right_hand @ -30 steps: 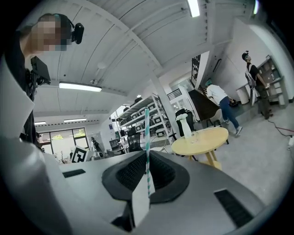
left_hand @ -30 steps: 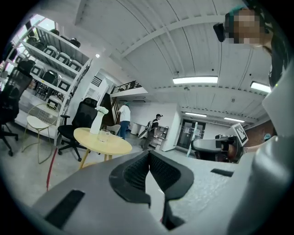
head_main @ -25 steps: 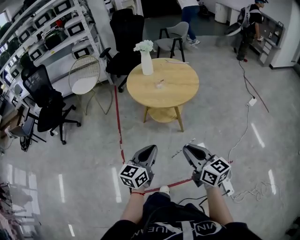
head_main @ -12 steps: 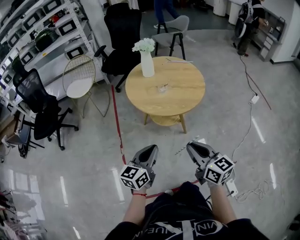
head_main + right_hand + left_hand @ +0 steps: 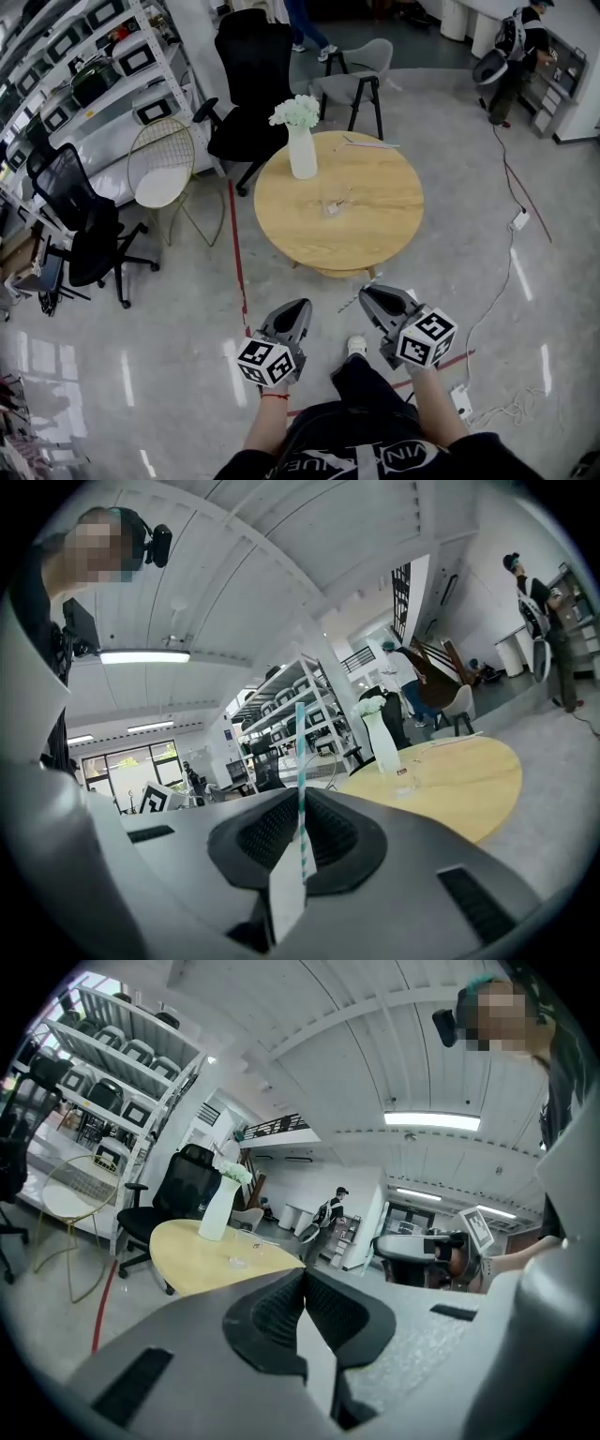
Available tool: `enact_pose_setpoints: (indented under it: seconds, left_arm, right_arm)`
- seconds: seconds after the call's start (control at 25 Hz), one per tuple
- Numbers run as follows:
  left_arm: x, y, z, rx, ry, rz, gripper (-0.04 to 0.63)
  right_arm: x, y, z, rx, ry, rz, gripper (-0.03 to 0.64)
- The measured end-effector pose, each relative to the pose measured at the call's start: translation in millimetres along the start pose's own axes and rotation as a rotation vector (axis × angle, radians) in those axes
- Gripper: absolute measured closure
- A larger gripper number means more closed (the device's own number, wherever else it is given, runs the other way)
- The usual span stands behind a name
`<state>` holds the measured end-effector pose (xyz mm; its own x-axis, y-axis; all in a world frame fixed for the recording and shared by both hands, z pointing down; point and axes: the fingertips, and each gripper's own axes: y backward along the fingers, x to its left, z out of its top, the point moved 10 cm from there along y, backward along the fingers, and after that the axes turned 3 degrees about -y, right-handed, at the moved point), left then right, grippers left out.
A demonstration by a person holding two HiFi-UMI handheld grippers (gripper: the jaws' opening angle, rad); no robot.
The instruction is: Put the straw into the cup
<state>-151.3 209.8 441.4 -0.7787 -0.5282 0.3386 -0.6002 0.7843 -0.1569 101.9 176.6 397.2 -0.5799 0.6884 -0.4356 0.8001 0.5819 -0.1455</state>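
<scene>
Near the middle of the round bench (image 5: 375,234) I see the clear cup (image 5: 332,205), well apart from both grippers, which hang over the floor short of the bench's near edge; my right gripper (image 5: 301,803) has its jaws clamped on the striped straw (image 5: 301,747), which sticks out past the tips; my left gripper (image 5: 303,1283) has its jaws pressed together on nothing.
</scene>
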Motion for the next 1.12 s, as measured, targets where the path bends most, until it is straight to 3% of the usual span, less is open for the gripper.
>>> enact_pose_setpoints:
  seconds: [0.2,0.64,0.84,1.12]
  left_arm:
    - [23,-43,24,-0.017,0.000,0.030,0.588]
    - [53,-129,47,0.007,0.008,0.064,0.588]
    - [62,-154,37,0.015,0.030,0.090,0.588]
    - [74,-170,33,0.047,0.039,0.096,0.588]
  right_arm:
    - [-39,-41,37,0.010,0.023,0.068,0.595]
    - [-121,-86,81,0.036,0.000,0.125,0.595]
    - [-145,-98,85,0.060,0.008,0.178,0.595]
    - [-169,-112,79,0.072,-0.028,0.182,0.595]
